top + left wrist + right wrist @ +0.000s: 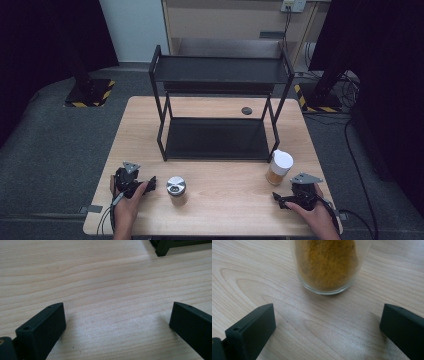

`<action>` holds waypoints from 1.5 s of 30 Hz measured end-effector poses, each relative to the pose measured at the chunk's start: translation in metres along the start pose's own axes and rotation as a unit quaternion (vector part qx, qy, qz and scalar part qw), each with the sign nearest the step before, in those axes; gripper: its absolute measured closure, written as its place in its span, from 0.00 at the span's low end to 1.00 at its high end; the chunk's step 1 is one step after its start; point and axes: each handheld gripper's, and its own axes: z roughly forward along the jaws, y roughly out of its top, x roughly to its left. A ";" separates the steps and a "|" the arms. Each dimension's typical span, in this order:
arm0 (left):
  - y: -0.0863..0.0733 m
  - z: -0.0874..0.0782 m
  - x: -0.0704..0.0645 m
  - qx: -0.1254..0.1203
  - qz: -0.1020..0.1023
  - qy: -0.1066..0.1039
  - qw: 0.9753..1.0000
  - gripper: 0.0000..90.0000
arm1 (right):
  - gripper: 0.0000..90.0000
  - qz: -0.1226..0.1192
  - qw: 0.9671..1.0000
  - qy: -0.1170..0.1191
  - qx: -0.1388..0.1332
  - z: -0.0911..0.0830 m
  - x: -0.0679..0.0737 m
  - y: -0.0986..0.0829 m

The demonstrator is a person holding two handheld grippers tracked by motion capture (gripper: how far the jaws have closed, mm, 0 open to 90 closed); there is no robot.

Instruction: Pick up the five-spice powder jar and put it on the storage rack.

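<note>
Standing far on the worktop (220, 200), the black rack (220, 112) is empty. Right tool (328, 325), jaws spread, faces the spice jar (328, 265): glass, probably slippery, best gripped mid-body. Left tool (117, 325) gapes beside the metal-lidded jar (176, 190).

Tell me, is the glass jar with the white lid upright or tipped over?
Upright. The glass jar with the white lid stands on its base on the wooden table, lid on top.

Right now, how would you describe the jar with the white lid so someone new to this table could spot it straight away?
Start at the black two-tier shelf standing on the wooden table, then go to its front right foot. The jar stands just beside that foot, ahead of the right tool. It has a white lid and orange-brown powder inside, unlike the silver-capped jar near the table's front middle.
</note>
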 end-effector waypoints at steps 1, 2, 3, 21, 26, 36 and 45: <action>0.000 0.000 0.000 0.000 0.000 0.000 1.000 0.00 | 0.01 0.000 1.000 0.000 0.000 0.000 0.000 0.000; 0.000 0.000 0.000 0.000 0.000 0.000 1.000 0.00 | 0.01 0.000 1.000 0.000 0.000 0.000 0.000 0.000; 0.000 0.000 0.000 0.000 0.000 0.000 1.000 0.00 | 0.01 0.000 1.000 0.000 0.000 0.000 0.000 0.000; 0.004 -0.003 0.000 0.006 0.011 -0.008 1.000 0.02 | 0.02 0.000 1.000 0.000 0.000 0.000 0.000 0.000; 0.005 -0.007 0.001 -0.001 0.010 -0.007 1.000 0.02 | 0.02 0.000 1.000 0.000 0.000 0.000 0.000 0.000; 0.004 -0.022 0.003 -0.023 -0.004 -0.010 1.000 0.02 | 0.02 -0.001 1.000 0.000 0.000 0.000 0.000 0.000; 0.003 -0.035 0.005 -0.035 -0.012 -0.011 0.999 0.03 | 0.02 -0.001 1.000 -0.001 -0.001 0.000 0.000 0.000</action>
